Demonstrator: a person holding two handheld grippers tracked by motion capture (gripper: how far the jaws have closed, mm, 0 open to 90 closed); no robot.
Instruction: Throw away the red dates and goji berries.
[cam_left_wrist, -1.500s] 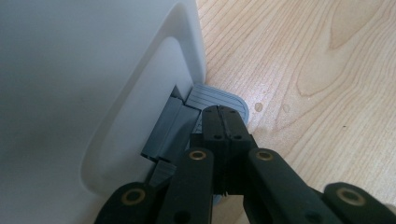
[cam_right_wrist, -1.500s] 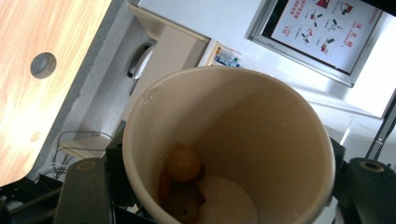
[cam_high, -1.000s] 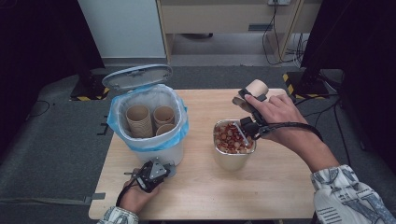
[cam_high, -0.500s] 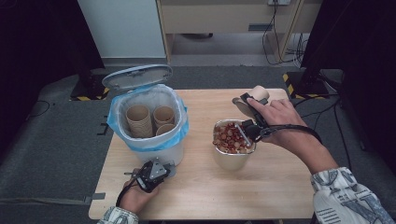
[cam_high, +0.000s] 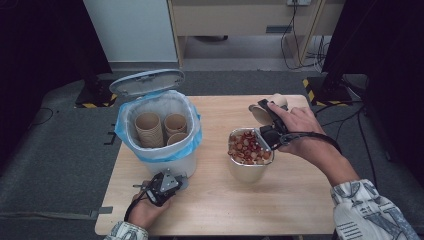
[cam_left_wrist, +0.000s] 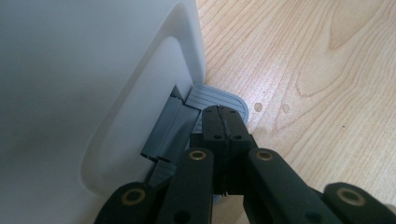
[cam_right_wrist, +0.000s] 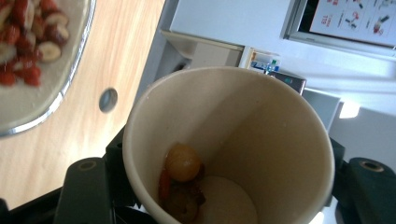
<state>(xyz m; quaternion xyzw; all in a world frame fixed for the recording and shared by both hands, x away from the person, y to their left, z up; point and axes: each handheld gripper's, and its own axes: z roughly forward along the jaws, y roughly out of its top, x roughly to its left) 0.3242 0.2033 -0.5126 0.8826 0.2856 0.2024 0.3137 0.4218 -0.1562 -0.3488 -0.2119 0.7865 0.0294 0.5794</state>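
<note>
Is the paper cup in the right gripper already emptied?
No. The paper cup, clamped by the right gripper beside the metal bowl, has a few food pieces at its bottom.

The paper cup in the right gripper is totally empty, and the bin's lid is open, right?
Not quite. The paper cup in the right gripper isn't empty: the right gripper view shows a few bits of food at its bottom. The rest holds: the bin has its lid open, as the high view shows.
</note>
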